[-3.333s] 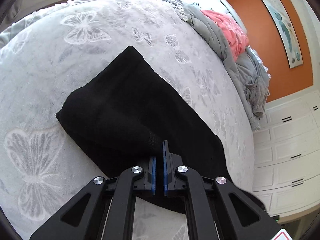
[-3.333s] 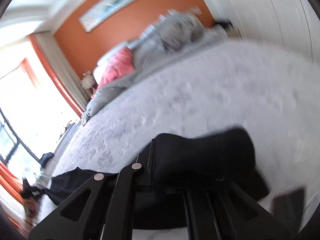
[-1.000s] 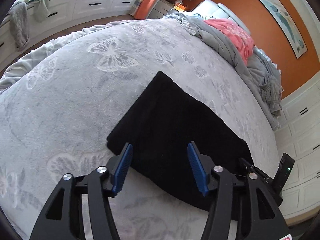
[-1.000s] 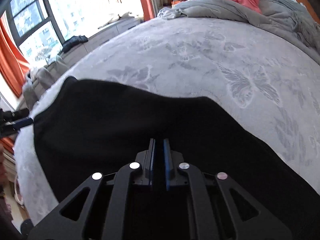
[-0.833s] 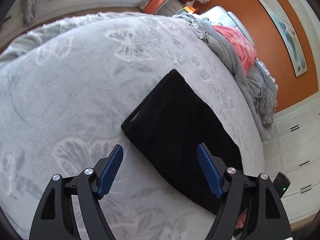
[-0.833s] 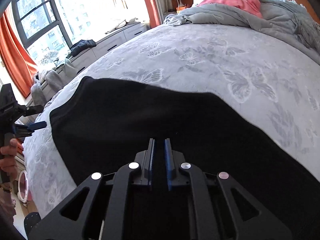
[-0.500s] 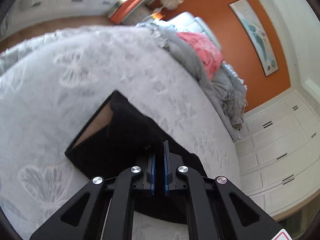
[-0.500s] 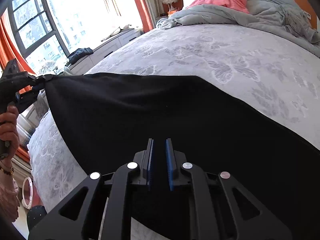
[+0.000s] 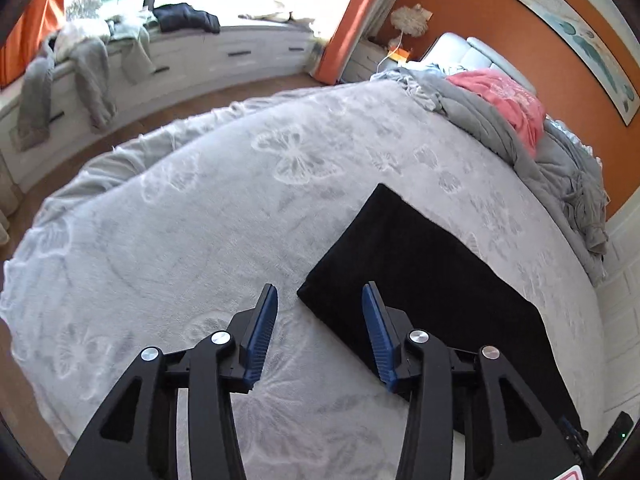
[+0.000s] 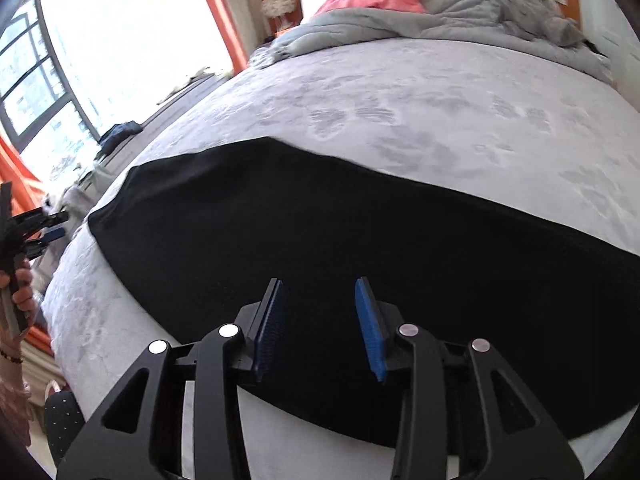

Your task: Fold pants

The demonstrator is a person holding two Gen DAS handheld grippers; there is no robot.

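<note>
The black pants (image 9: 420, 280) lie folded flat as a long rectangle on the grey butterfly-patterned bed cover (image 9: 200, 220). My left gripper (image 9: 320, 300) is open and empty, held just above the bed at the near left corner of the pants. In the right wrist view the pants (image 10: 320, 240) fill the middle. My right gripper (image 10: 320, 292) is open and empty just above their near edge. The left gripper (image 10: 44, 228) shows at the far left, beyond the pants' end.
A heap of grey bedding (image 9: 500, 128) with a pink cloth (image 9: 508, 100) lies at the head of the bed. A window bench (image 9: 160, 52) with draped clothes runs beyond the bed's far side. White cupboards (image 9: 624, 300) stand at the right.
Half a second ago both grippers were shut on the pants and held the fabric lifted. Now both are open and the pants lie flat on the bed.
</note>
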